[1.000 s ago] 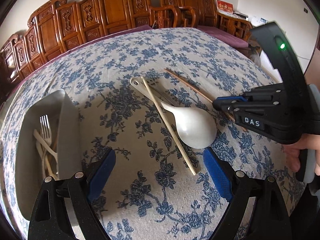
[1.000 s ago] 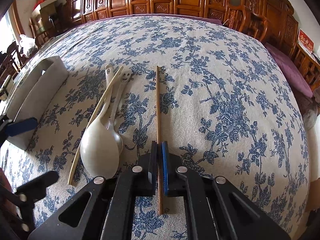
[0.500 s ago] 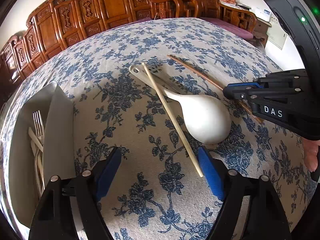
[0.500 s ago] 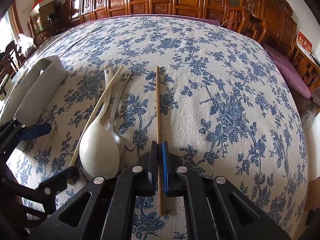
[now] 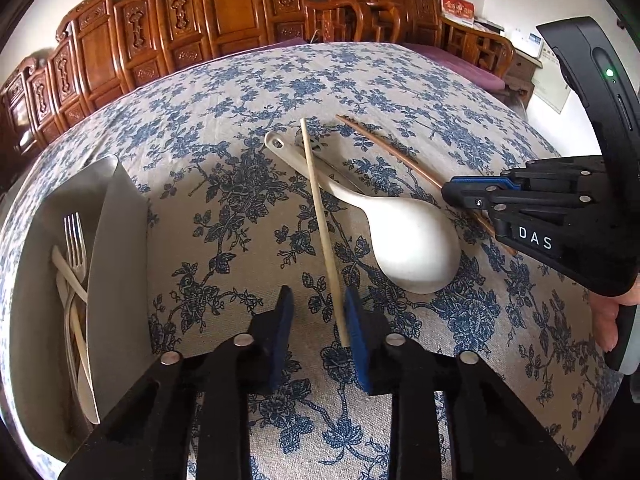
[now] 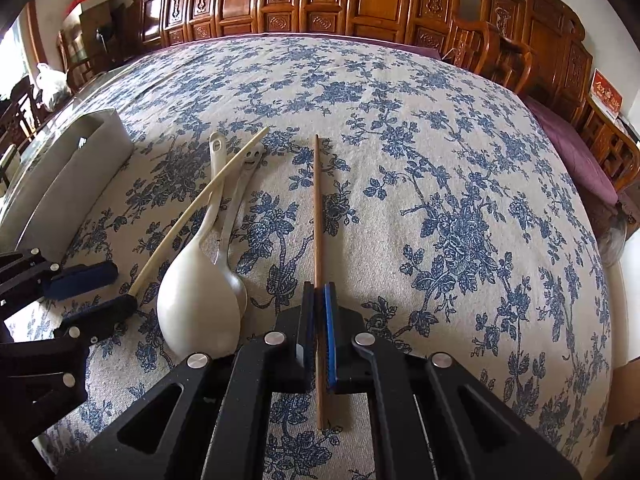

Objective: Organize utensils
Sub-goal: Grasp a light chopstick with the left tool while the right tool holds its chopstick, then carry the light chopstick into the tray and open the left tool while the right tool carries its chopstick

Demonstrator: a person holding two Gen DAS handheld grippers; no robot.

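A broad table under a cream cloth printed with blue flowers (image 6: pixel 460 184) carries a large white plastic ladle-spoon (image 5: pixel 412 240), a pale cream chopstick (image 5: pixel 320 220) crossing its handle, a smaller white spoon with a smiling face on its handle (image 6: pixel 240 216) (partly under the big one), a reddish-brown wooden chopstick (image 6: pixel 317 208), and a grey rectangular tray (image 5: pixel 116 272).

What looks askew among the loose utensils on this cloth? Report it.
The pale chopstick lies slanted across the handle of the large white spoon, not flat on the cloth. The left gripper is closing around its near end. The brown chopstick, clamped in the right gripper, lies apart from its mate.
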